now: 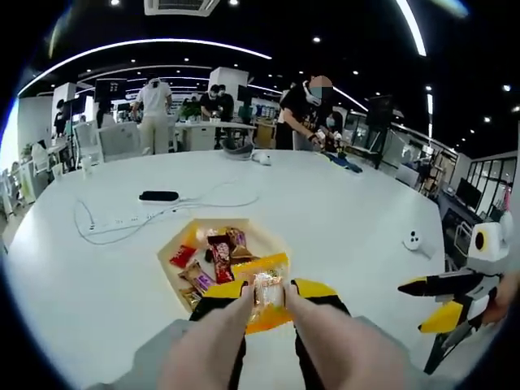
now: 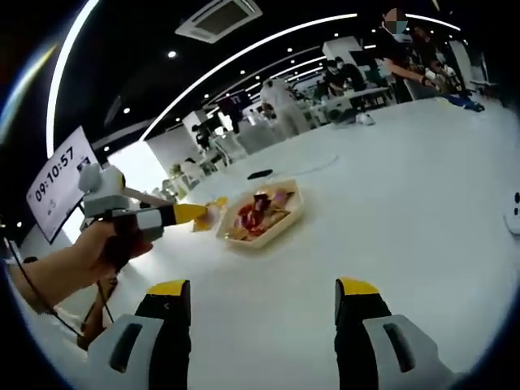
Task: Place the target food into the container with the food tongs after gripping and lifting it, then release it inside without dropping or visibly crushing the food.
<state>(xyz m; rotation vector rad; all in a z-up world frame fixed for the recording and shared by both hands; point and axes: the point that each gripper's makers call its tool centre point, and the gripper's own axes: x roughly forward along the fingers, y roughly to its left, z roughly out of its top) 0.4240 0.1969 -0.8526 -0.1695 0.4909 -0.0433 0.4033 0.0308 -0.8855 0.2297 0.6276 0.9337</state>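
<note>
Over near edge of container point(image 1: 175, 244), I'm carrying wrapped snack point(image 1: 266, 290), left tongs point(image 1: 268, 296) clenching on it, tips just short of tray interior. Right tongs point(image 2: 264, 296) hanging released above bare tabletop point(image 2: 422, 203), well apart to right. Next I'm judging: ease farther in, then open gently. Wrapper print blurring; I'm unable to tell whether snack is touching tray rim.

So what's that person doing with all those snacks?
A person holds a gripper in each hand. The left gripper is pinching a wrapped snack right at the edge of a yellow tray full of wrapped sweets on a white table. The right gripper hangs open over the table, holding nothing.
</note>
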